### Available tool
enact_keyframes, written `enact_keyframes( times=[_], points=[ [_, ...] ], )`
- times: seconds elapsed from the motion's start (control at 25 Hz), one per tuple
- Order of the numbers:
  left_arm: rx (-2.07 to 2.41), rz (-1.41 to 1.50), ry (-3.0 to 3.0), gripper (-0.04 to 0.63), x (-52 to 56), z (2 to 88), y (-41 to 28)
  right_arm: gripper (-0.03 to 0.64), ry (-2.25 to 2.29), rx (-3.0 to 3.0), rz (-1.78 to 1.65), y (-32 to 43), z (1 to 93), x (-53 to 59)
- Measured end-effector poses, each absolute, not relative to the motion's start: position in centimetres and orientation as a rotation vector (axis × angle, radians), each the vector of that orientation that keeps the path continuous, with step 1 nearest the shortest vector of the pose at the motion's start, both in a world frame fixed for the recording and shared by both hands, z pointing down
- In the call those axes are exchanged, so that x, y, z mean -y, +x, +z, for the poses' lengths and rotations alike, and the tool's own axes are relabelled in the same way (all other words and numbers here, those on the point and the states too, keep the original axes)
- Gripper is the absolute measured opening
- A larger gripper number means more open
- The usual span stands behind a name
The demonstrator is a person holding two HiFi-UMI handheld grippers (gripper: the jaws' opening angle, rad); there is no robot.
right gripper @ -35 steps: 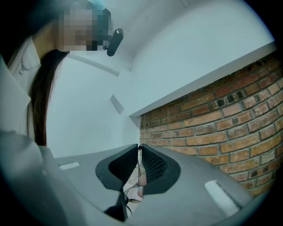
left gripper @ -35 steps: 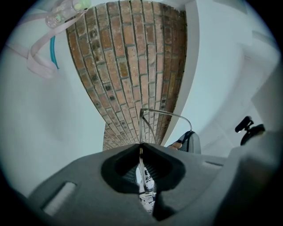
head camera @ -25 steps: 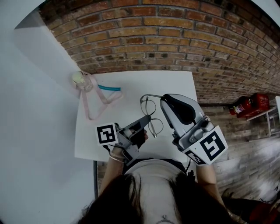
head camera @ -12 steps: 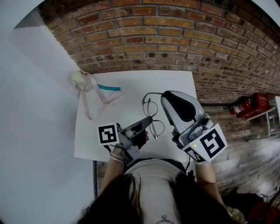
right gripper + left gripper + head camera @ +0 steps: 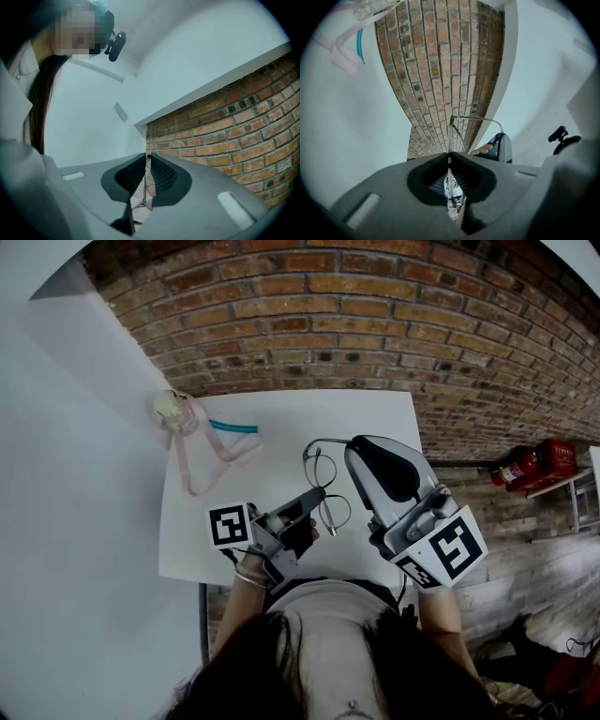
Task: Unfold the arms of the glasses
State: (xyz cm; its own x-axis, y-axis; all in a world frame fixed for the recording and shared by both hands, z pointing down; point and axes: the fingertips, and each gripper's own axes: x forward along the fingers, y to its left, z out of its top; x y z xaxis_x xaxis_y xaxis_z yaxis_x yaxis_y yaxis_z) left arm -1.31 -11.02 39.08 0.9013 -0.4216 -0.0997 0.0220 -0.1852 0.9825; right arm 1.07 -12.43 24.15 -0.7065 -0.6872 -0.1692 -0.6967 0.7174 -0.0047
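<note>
Thin wire glasses [image 5: 320, 471] (round lenses) off the table [image 5: 281, 423] w/ 1 arm out.

Flat, cool, diffuse light; no hard shadows, no glare. White bench [image 5: 281, 442] reads bright, lower head view dim. Heavy fisheye everywhere: brick wall [image 5: 375, 324] courses bow, corners vignette black. Close-up bodies of left tongs [image 5: 449, 157] and right tongs [image 5: 147, 157] look soft; glasses [image 5: 476, 117] wire is sharp.

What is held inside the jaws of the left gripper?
A thin metal part of the glasses, clamped between the shut jaws of the left gripper. The wire frame rises beyond them. The jaws cover the clamped stretch itself.
</note>
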Motion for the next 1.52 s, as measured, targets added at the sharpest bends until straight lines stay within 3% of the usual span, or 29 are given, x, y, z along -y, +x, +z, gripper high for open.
enact_keyframes(
  times=[1.52],
  points=[
    [0.310,-0.445,1.724,0.023,11.3,38.4,-1.9,0.040,-1.131,-2.729,0.077,2.4,24.1,11.8]
  ],
)
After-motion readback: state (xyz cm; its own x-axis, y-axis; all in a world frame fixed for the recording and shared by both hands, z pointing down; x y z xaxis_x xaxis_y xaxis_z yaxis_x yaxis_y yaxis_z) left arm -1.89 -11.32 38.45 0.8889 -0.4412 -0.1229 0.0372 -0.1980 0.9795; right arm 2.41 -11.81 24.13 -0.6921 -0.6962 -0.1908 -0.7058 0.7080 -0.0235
